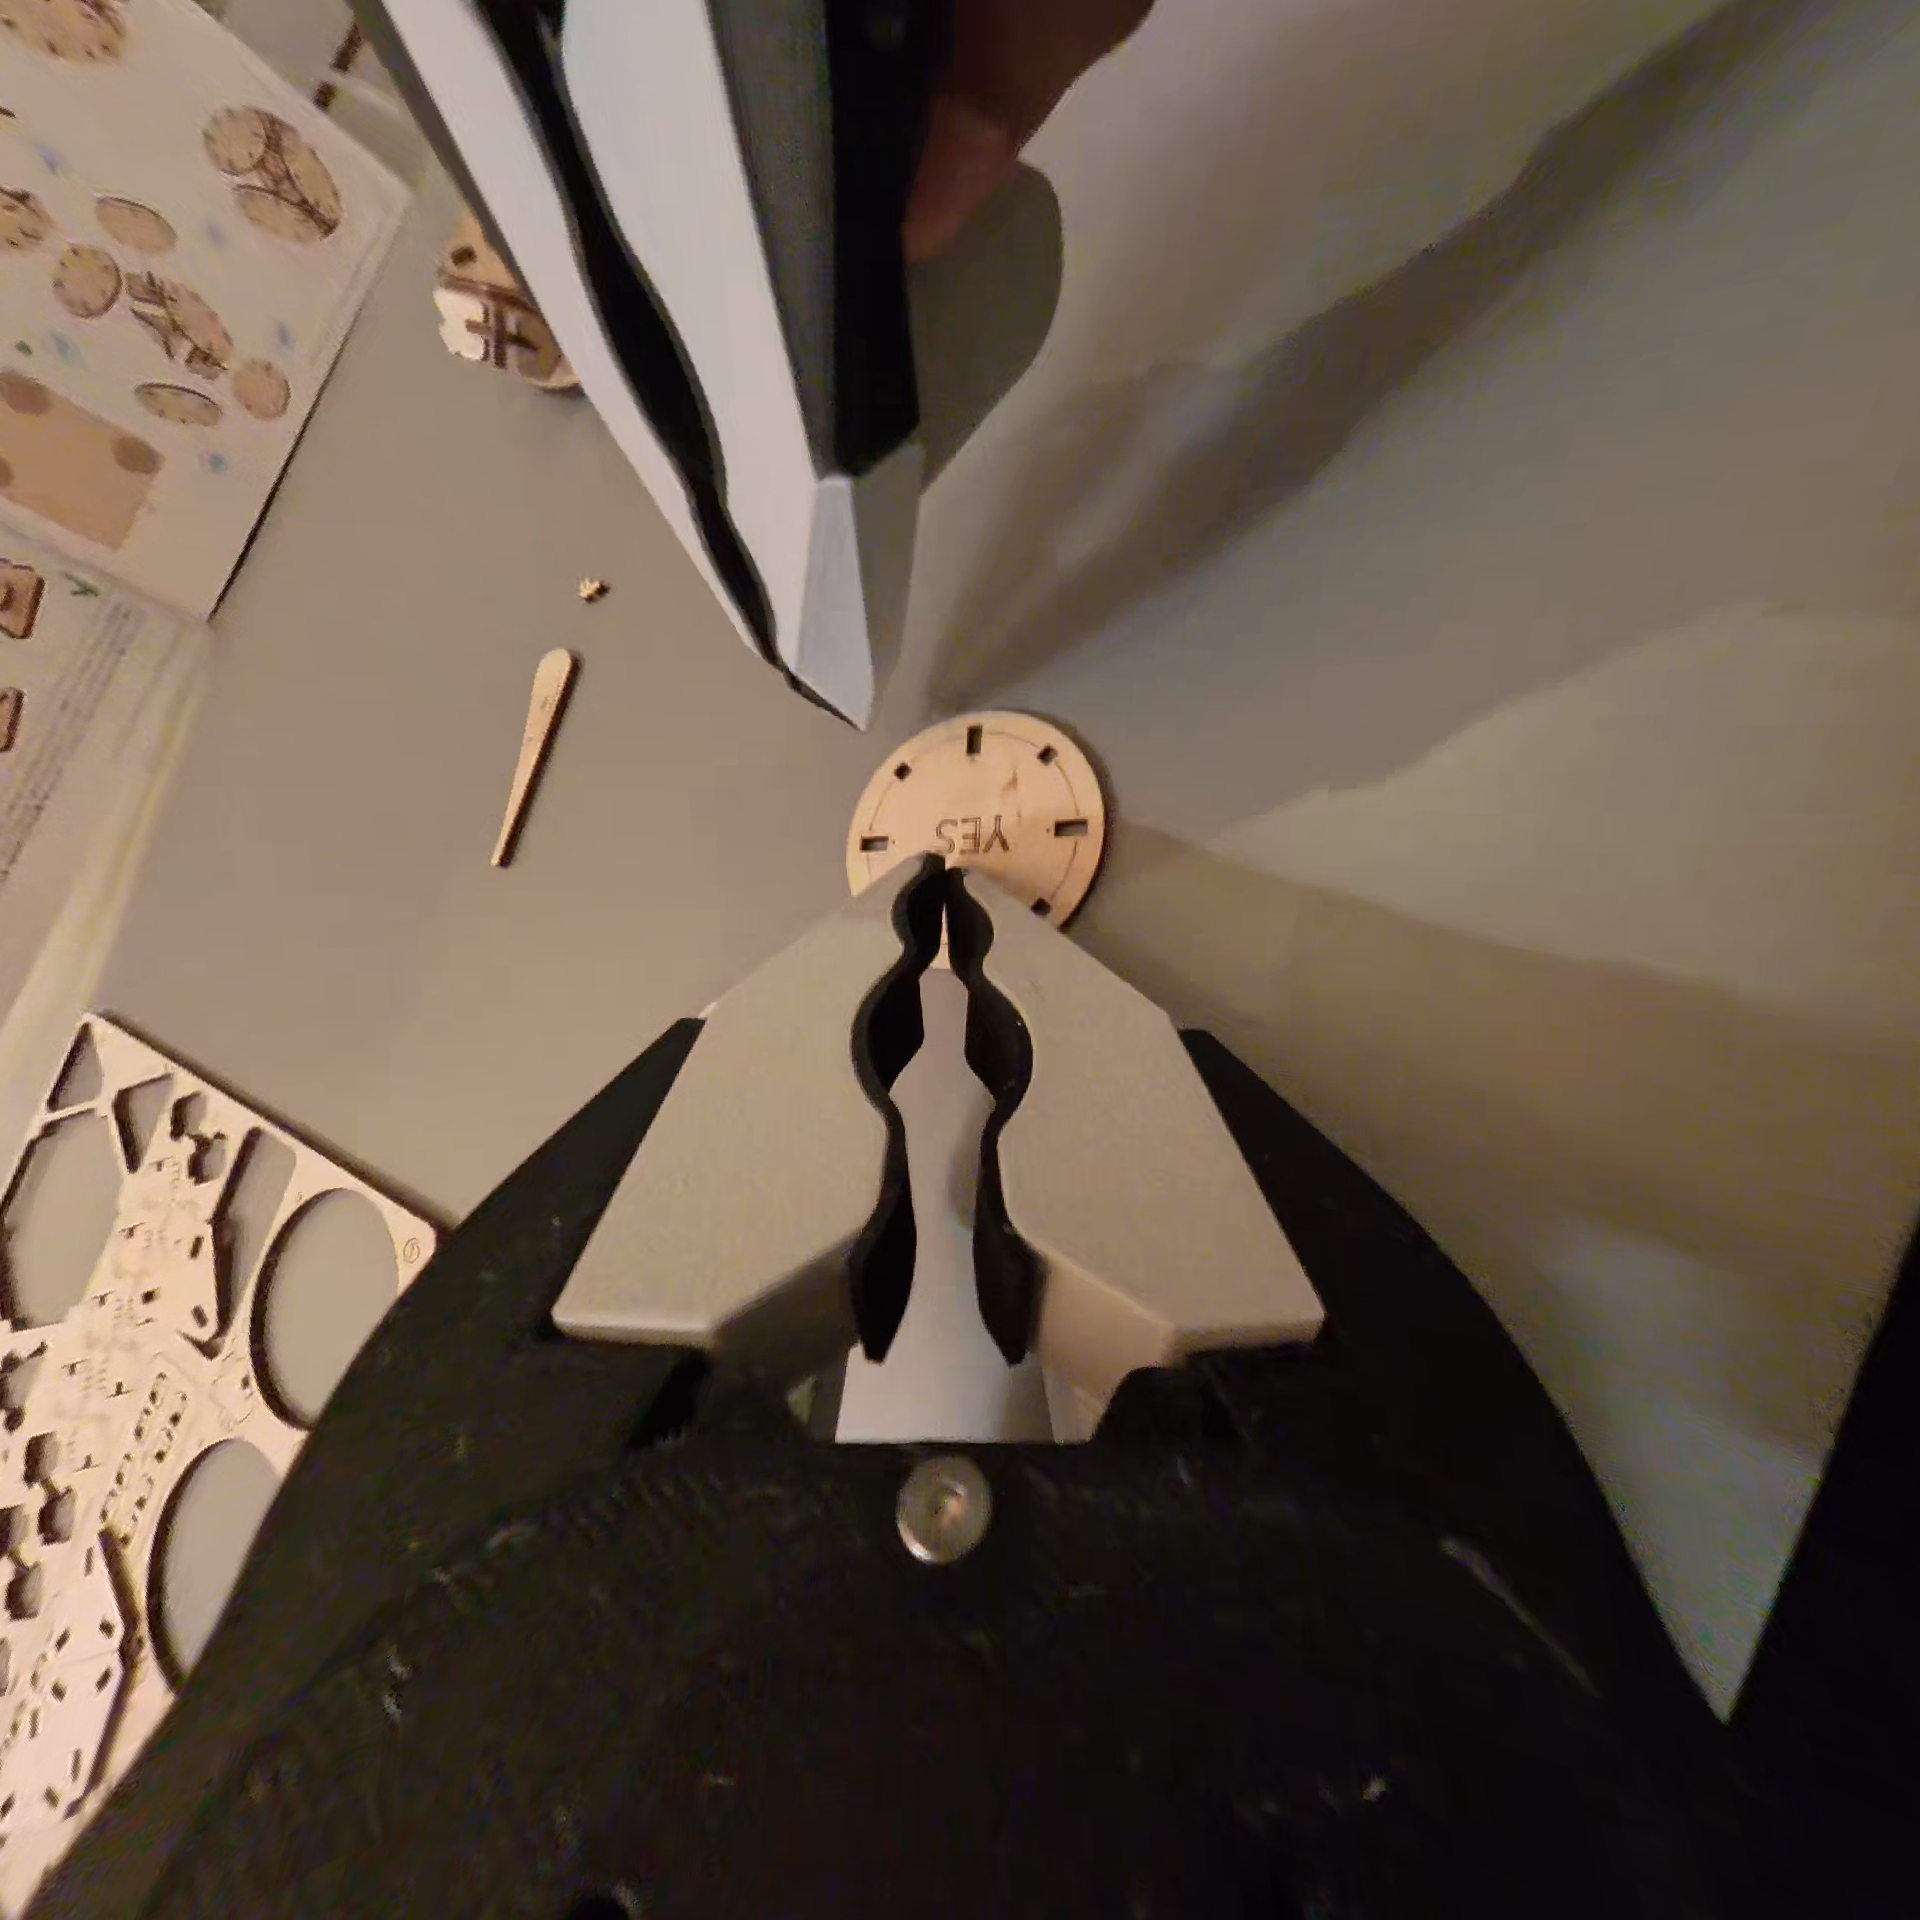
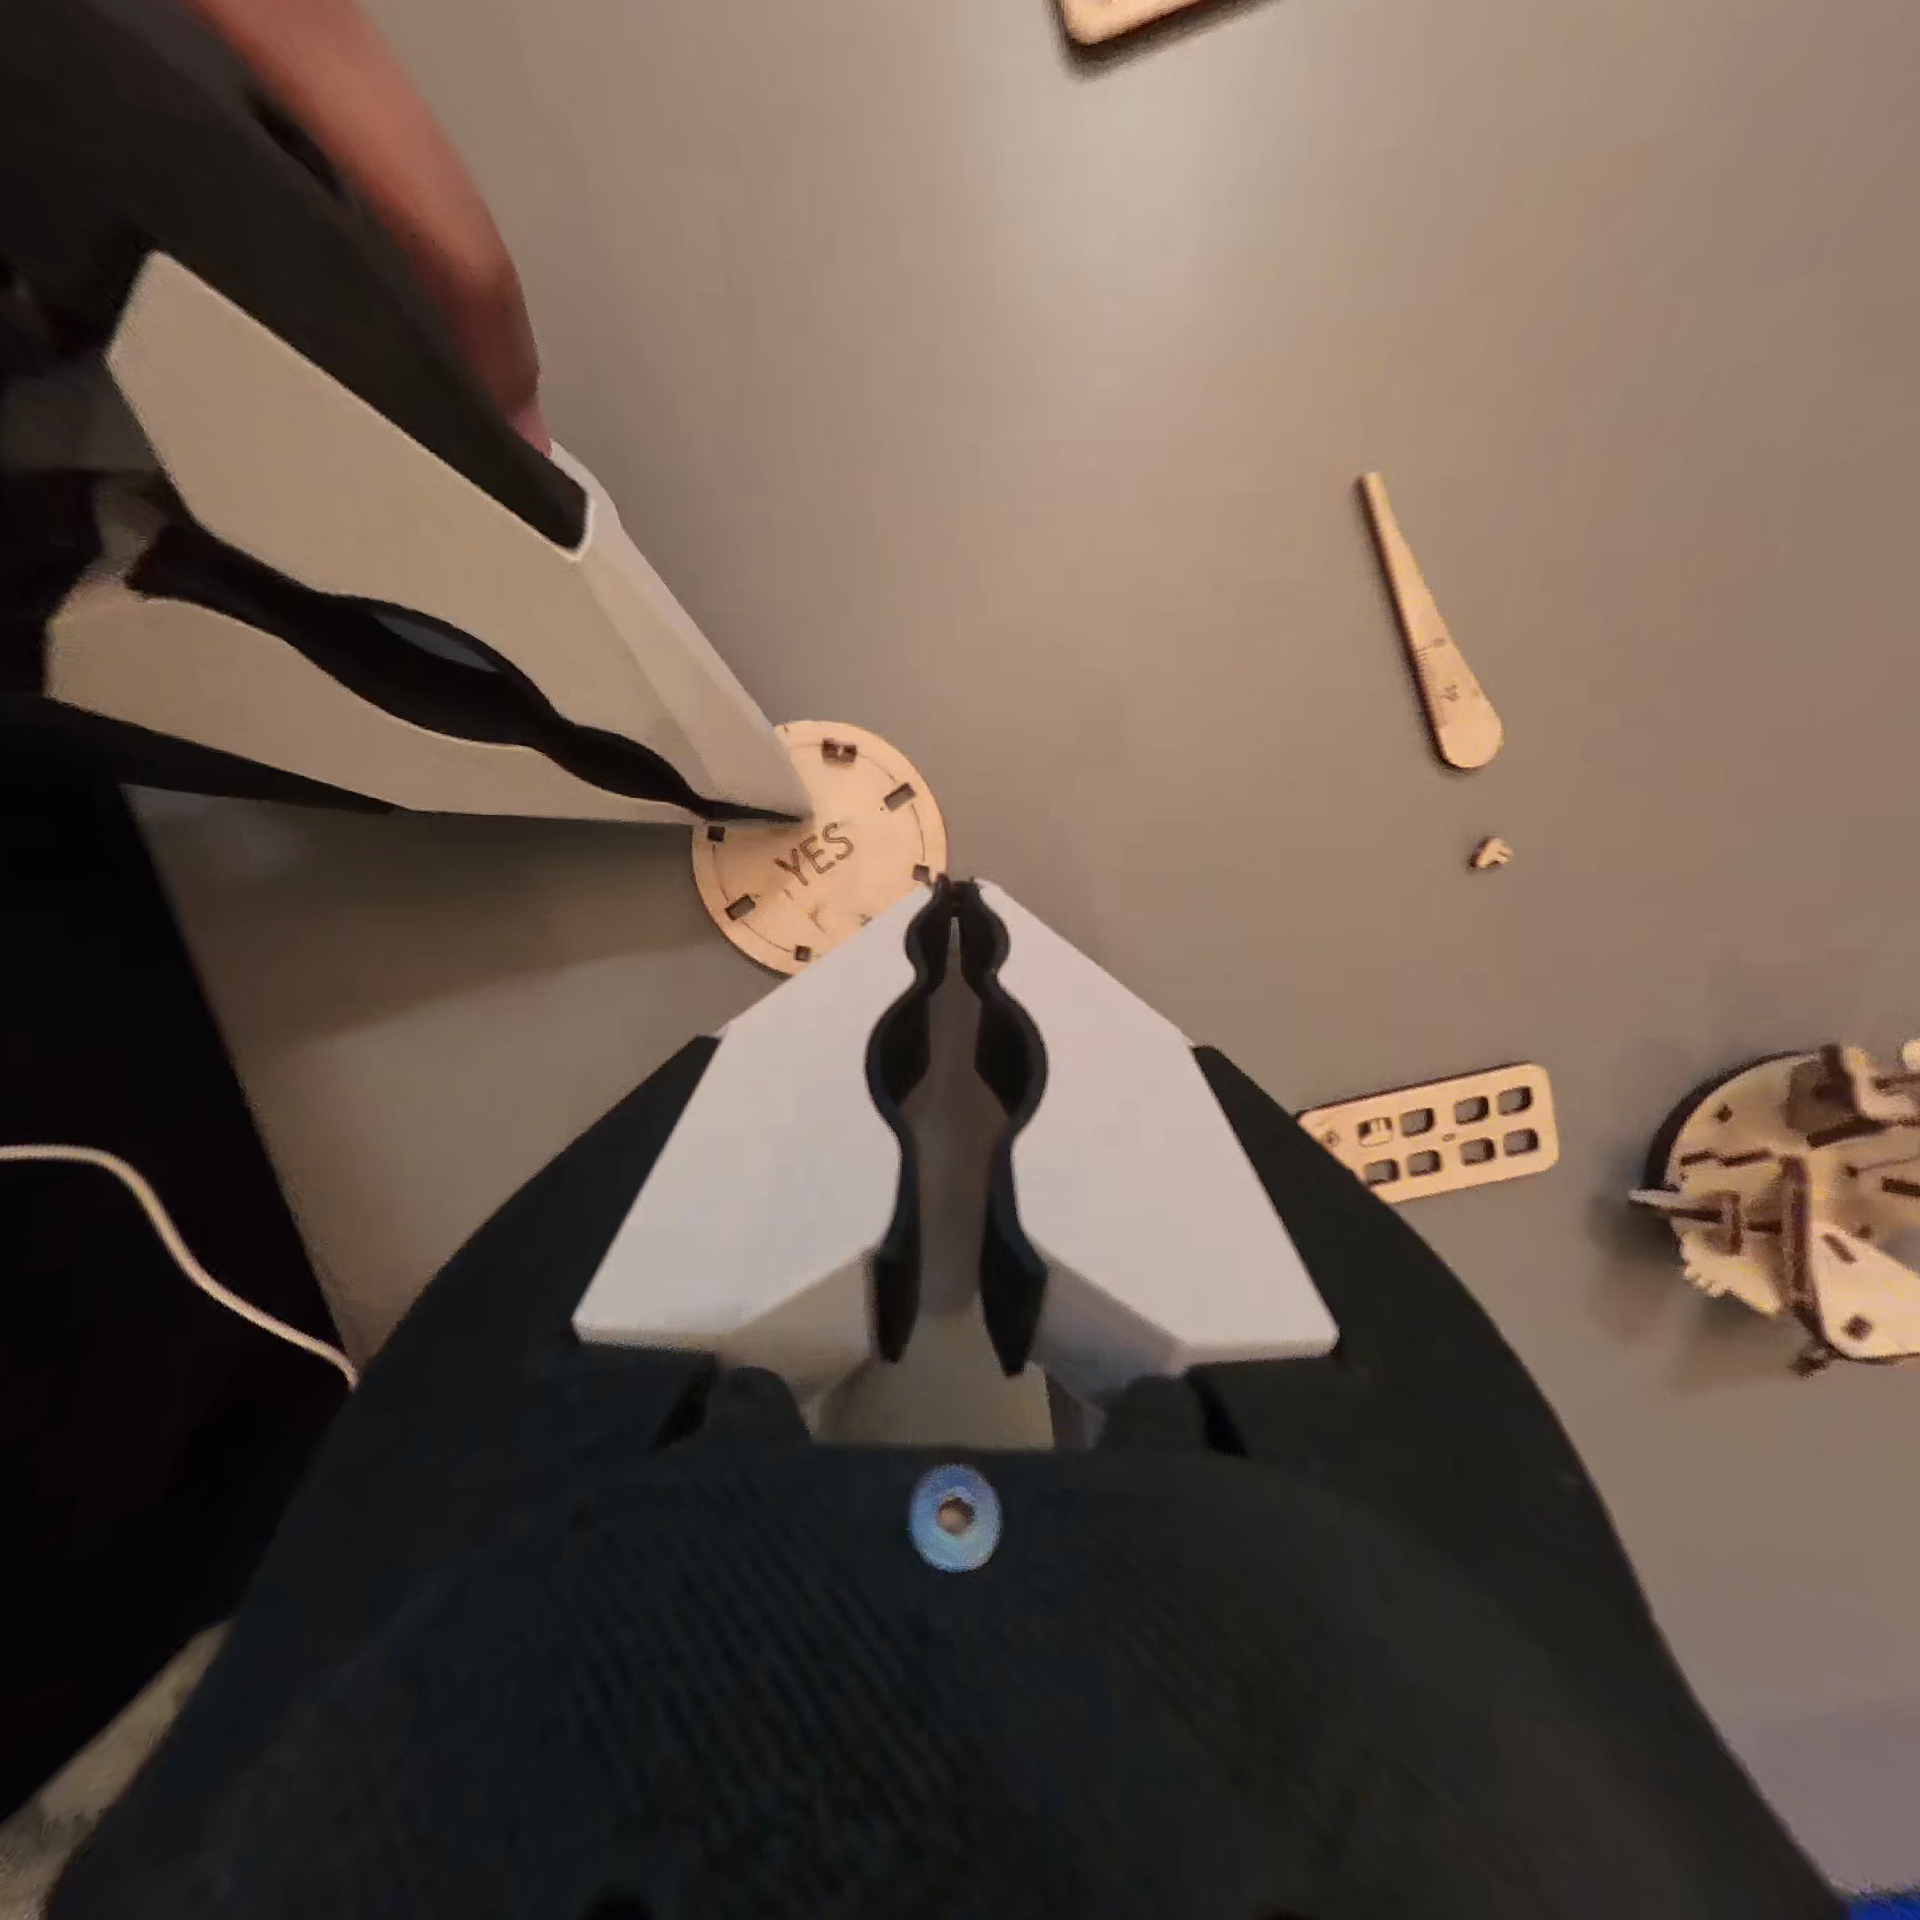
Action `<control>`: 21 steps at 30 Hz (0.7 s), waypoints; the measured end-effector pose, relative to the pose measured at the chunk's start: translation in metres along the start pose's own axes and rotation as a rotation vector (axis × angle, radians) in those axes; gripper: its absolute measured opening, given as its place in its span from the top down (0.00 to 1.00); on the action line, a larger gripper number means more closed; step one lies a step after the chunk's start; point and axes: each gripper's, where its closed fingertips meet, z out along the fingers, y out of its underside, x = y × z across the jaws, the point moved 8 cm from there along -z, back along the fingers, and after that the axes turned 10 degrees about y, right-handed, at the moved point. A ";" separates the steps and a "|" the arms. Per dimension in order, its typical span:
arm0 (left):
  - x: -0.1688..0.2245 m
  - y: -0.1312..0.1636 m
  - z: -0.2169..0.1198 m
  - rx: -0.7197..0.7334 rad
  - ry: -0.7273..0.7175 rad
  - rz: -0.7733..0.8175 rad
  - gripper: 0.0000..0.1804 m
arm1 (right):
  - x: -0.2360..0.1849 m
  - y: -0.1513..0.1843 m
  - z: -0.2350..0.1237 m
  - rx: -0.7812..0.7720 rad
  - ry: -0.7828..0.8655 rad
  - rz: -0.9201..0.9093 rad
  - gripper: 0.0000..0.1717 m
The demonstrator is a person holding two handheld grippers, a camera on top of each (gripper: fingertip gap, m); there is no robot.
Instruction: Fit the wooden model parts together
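The grey tabletop (image 2: 1195, 364) runs under everything I can see. At my far left lies a big wooden sheet (image 1: 135, 1382) with shapes punched out of it, and beyond it a printed instruction sheet (image 1: 156, 312) with pictures of parts. Off to my right stands a half-built wooden model (image 2: 1808, 1216), and just beside it lies a small slotted wooden plate (image 2: 1439, 1132).

My left gripper (image 1: 943, 871) is closed, its black pads meeting at the tips with nothing between them. The tips are down over the near part of a round wooden disc (image 1: 982, 790) that lies flat on the tabletop, with small slots round its rim and lettering engraved across its middle. They seem to press on its face, though I cannot be sure they touch.

My right gripper (image 2: 954, 888) is closed too and holds nothing. Its tips sit right at the rim of the same disc (image 2: 831, 842), on the side opposite my left gripper.

Well apart from the disc, a slim wooden stick (image 2: 1429, 623) with one rounded, wider end lies flat. Near that wide end sits a tiny wooden scrap (image 2: 1491, 852).
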 end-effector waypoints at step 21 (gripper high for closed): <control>0.000 -0.004 0.004 -0.006 0.009 -0.076 1.00 | -0.007 -0.012 0.009 -0.253 0.048 0.141 1.00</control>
